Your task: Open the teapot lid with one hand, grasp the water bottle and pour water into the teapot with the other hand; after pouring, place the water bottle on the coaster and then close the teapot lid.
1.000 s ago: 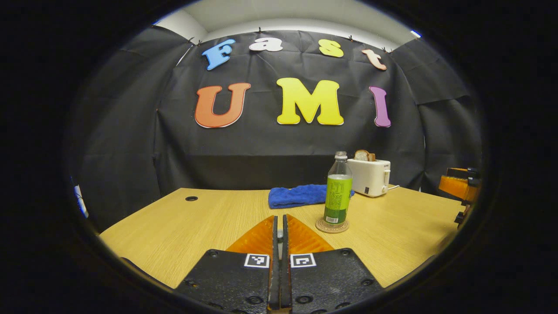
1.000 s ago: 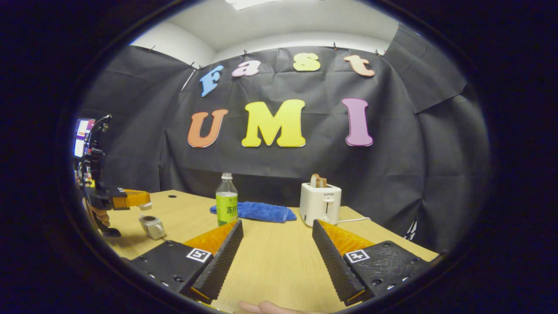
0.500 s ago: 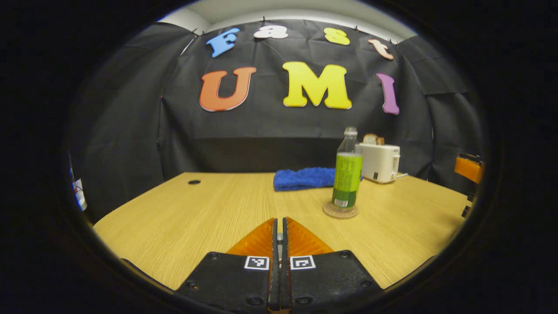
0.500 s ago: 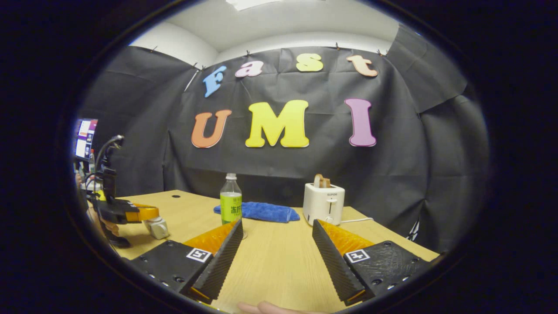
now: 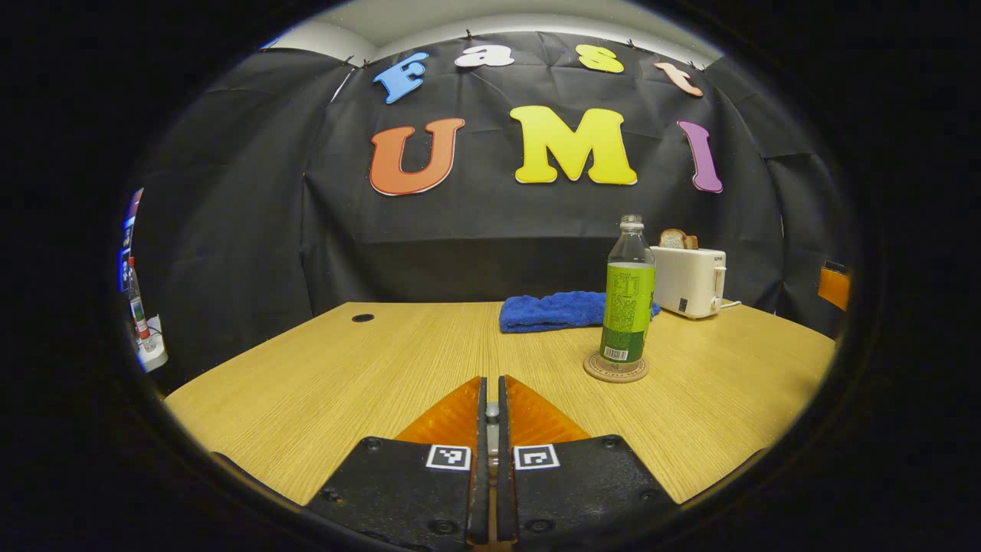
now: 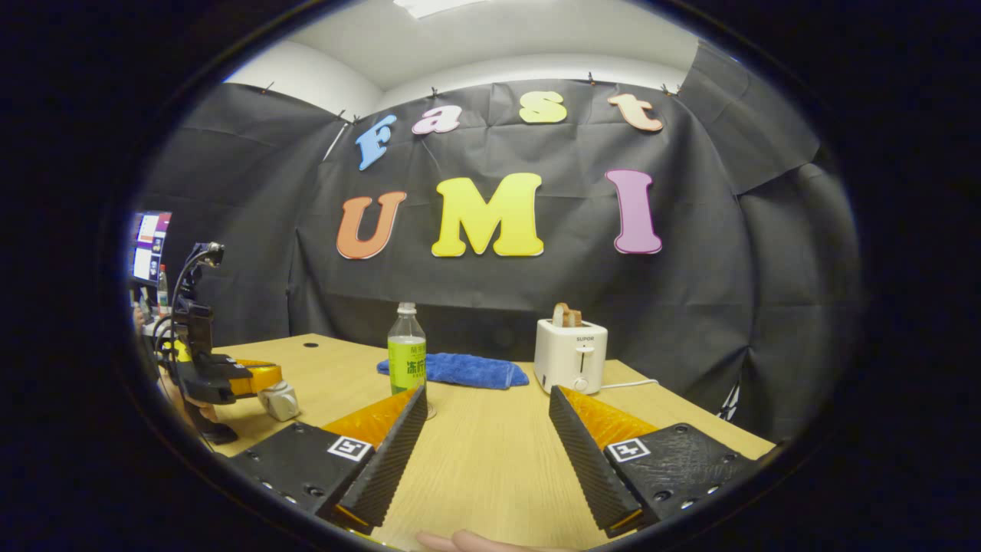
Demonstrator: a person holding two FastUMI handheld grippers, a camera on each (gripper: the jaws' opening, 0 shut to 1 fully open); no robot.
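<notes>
Left gripper (image 6: 257,377), jaws together, I log lowered over the small pale teapot (image 6: 278,399) at table's left; right gripper (image 6: 487,433), jaws apart, idle; upright clear green-labelled water bottle (image 5: 628,295) on round cork coaster (image 5: 616,368), ahead-right of left.

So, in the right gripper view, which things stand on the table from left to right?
Left gripper over the teapot → water bottle → blue towel → toaster.
</notes>
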